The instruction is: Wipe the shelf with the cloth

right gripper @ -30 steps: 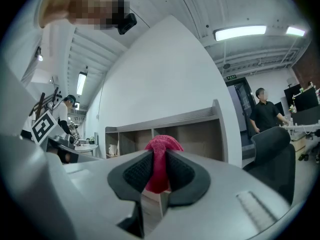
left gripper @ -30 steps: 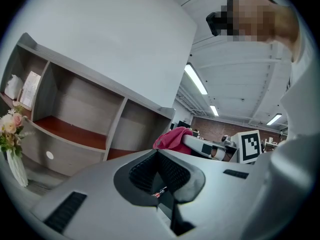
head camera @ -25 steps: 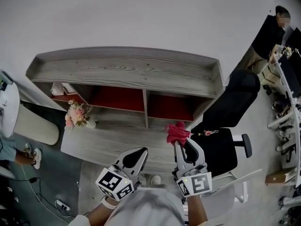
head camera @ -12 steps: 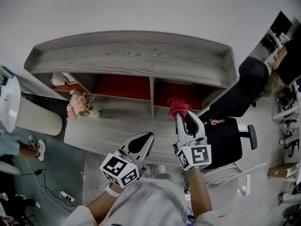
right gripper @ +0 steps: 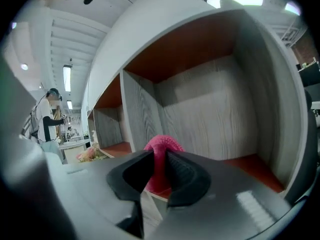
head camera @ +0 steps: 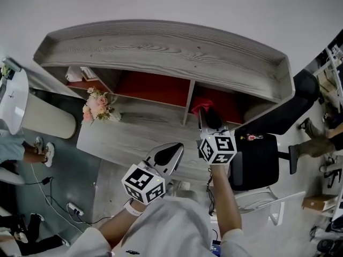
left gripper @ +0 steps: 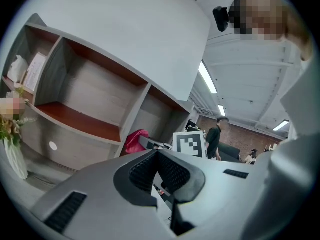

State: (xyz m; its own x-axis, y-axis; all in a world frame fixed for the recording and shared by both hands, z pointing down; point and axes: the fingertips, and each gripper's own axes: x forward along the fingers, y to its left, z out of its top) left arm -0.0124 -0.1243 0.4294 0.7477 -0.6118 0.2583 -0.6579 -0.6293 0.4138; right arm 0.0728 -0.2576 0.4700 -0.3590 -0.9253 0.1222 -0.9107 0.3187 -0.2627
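Note:
The grey wooden shelf unit has red-floored compartments. My right gripper is shut on a pink cloth and holds it at the mouth of the right compartment. In the right gripper view the cloth bulges up between the jaws of the right gripper, just above the red floor. My left gripper hangs lower and to the left, over the grey lower ledge, shut with nothing in it. The left gripper view shows the left gripper and, past it, the cloth.
A pink flower bunch stands on the ledge at the left. Papers lie in the left compartment. A black office chair stands right of the shelf. A white rounded unit is at the far left, with people in the background.
My right gripper has carried the cloth forward and down to the right compartment's mouth. My left gripper has dropped a little and stays shut.

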